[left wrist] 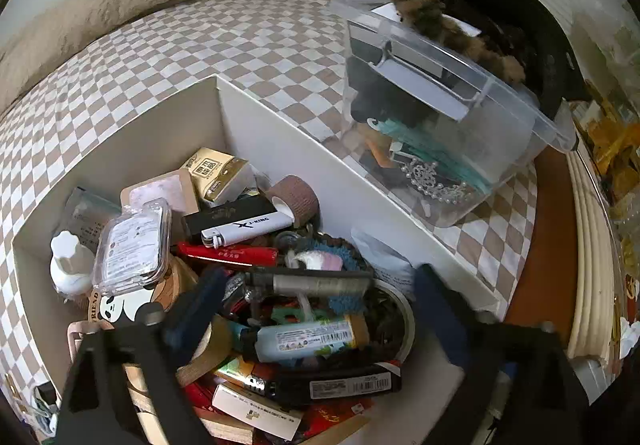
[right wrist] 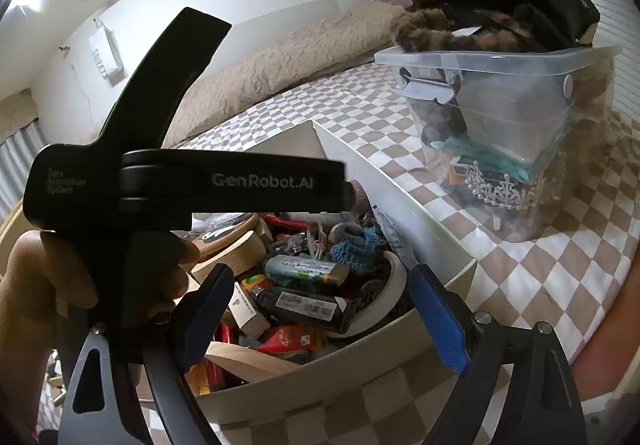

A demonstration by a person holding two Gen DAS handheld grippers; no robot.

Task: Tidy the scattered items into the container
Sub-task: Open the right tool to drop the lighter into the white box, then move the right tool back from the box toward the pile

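Box (left wrist: 120,149) brims; left tool (left wrist: 316,309) seemingly clears its rim.

Left hand-held gripper (left wrist: 316,309) agape; right hand-held gripper (right wrist: 320,309) agape, empty

Black claw (right wrist: 320,309) frames, blue pads (right wrist: 438,319), silver screws.

White lighter (left wrist: 246,229) reads "J-KING"; black handle (right wrist: 236,181) "GenRobot.AI".
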